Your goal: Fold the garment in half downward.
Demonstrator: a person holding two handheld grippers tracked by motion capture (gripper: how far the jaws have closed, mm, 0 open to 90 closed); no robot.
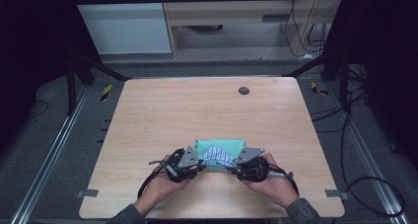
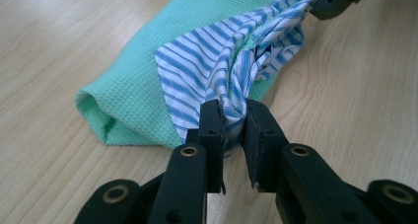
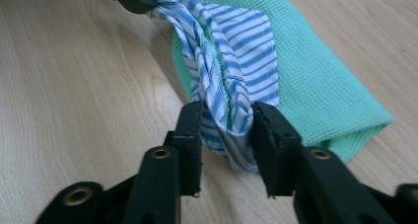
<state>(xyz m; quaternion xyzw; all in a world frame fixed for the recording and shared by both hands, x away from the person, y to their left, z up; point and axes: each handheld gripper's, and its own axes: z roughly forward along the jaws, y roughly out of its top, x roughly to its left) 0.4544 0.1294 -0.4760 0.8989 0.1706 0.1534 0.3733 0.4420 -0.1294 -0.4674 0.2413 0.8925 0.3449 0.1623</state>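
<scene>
One wooden table (image 1: 162,115) carries everything, with a small dark disc (image 1: 243,90) set in it toward twelve o'clock. Near the six o'clock edge lies a folded green cloth (image 1: 231,146), and a blue-striped cloth (image 1: 216,157) is bunched on its near side. At nine o'clock of that bundle the left gripper (image 2: 231,120) pinches one striped end; at three o'clock the right gripper (image 3: 226,125) clamps the other.

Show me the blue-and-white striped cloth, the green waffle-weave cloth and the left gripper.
blue-and-white striped cloth (image 2: 197,71), left gripper view, flat striped panel.
green waffle-weave cloth (image 3: 320,86), right gripper view, top surface.
left gripper (image 2: 233,120), left gripper view, between fingertips.
</scene>
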